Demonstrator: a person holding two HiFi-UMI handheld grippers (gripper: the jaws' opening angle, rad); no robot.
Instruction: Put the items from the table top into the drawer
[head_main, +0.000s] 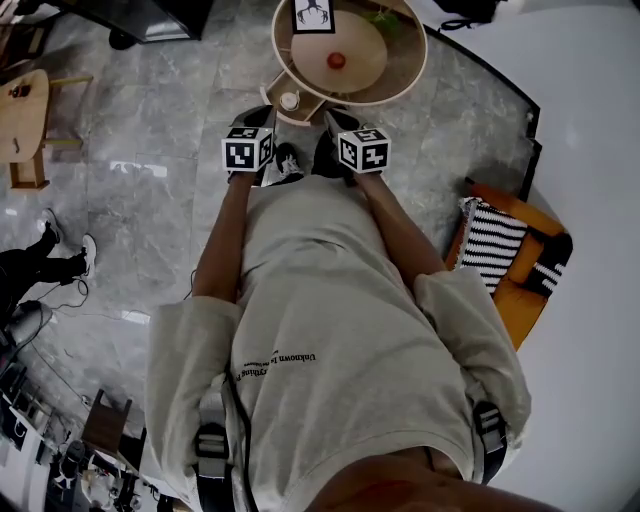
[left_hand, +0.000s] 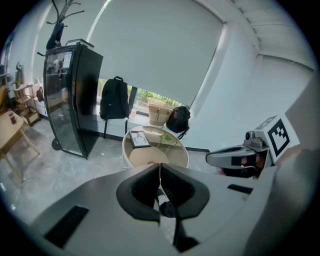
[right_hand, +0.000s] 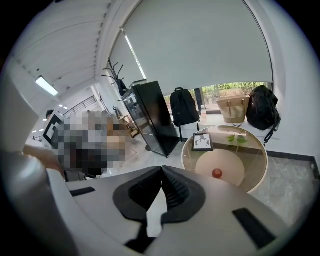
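Two claws are sticking out in front of us, one in each hand. We are holding both bare arms out straight and close together. Both claws are tipping forward and down toward the round table (head_main: 415, 70).

The left claw (left_hand: 160, 167) is squeezing its jaws tight together, tip against tip, and it is holding nothing. The right claw (right_hand: 161, 169) is doing the same: its jaws are pressing shut and nothing is sitting between them. Both claws are hanging just short of the table's near edge. Their marker cubes (head_main: 248, 148) are sitting side by side, near each other but not touching.

The small red round thing (head_main: 336, 60) is sitting in the pale round middle of the table, well apart from both claws. A picture frame (head_main: 313, 15) is lying at the far side of the table, and some green leaves (head_main: 385, 18) are lying just to its right.

A drawer (head_main: 308, 108) is sticking out open from the near side of the table, between the two claw tips. A small white round thing (head_main: 289, 100) is lying in it. We are standing on a grey stone floor (head_main: 150, 150).
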